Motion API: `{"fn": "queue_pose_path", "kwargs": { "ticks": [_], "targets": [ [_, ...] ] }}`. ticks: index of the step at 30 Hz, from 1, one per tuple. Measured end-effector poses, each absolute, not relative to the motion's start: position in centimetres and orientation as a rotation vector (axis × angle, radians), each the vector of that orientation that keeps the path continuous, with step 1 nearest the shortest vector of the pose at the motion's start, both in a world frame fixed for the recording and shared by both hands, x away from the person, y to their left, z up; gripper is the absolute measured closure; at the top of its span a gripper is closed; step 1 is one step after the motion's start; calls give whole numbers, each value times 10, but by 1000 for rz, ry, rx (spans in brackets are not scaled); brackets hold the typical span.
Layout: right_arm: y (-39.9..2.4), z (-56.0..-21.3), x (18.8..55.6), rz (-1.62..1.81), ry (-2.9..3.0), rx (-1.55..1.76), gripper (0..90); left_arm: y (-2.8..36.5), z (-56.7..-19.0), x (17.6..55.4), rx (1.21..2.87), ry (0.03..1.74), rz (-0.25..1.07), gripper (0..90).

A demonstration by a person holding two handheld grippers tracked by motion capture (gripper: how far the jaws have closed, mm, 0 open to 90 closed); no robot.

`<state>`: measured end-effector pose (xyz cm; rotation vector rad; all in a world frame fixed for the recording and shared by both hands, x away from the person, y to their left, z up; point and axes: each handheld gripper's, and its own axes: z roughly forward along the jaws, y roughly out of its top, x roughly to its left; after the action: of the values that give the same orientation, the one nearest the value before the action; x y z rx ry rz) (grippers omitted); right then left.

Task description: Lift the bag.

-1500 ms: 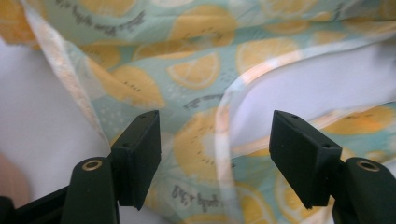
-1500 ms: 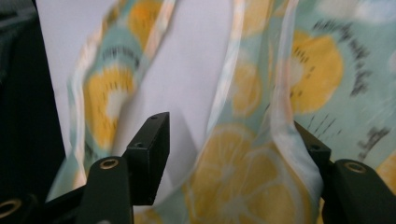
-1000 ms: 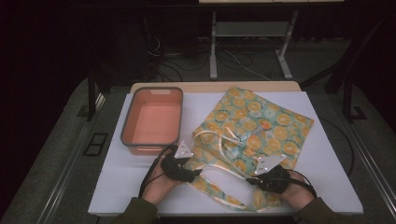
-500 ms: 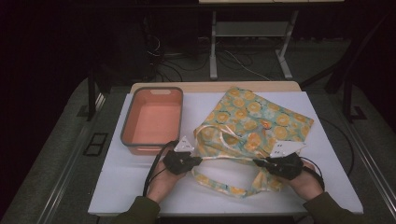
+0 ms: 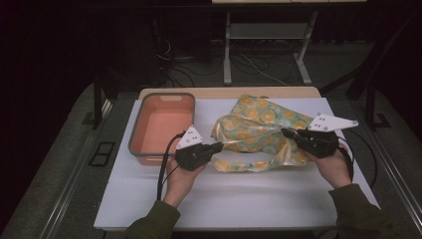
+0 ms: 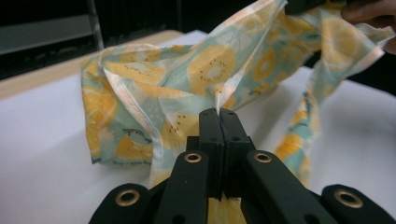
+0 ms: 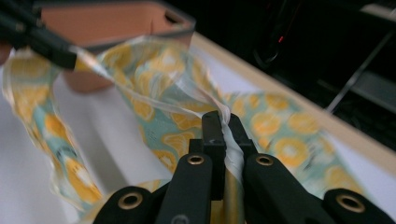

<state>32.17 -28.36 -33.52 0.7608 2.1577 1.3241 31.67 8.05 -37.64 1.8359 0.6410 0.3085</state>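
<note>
Both hands have lifted and pulled apart, so the cloth (image 5: 259, 132), beside the bin (image 5: 161, 124), now hangs stretched between the left gripper (image 5: 217, 146) and right gripper (image 5: 287, 133), each pinched tight on its edge, probably ready to fold.

Thin, slightly glossy printed cloth bag (image 6: 196, 70), matt black plastic tongs (image 6: 218, 122), smooth salmon plastic tub (image 5: 161, 124).
</note>
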Motion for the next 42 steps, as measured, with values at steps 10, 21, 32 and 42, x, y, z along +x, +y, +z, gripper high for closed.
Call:
{"fn": "queue_pose_path", "kwargs": {
  "ticks": [10, 21, 32, 42],
  "targets": [
    [-291, -344, 334, 1344, 2184, 836, 899, 80, -375, 324, 1833, 651, 285, 888],
    [-303, -374, 330, 1364, 2338, 979, 636, 90, -387, 319, 1937, 656, 252, 582],
    [-318, -375, 297, 1483, 2362, 964, 288, 124, -387, 291, 1951, 629, 213, 290],
    [-332, -392, 269, 1480, 2353, 944, 198, 156, -407, 272, 1975, 657, 222, 133]
  ]
}}
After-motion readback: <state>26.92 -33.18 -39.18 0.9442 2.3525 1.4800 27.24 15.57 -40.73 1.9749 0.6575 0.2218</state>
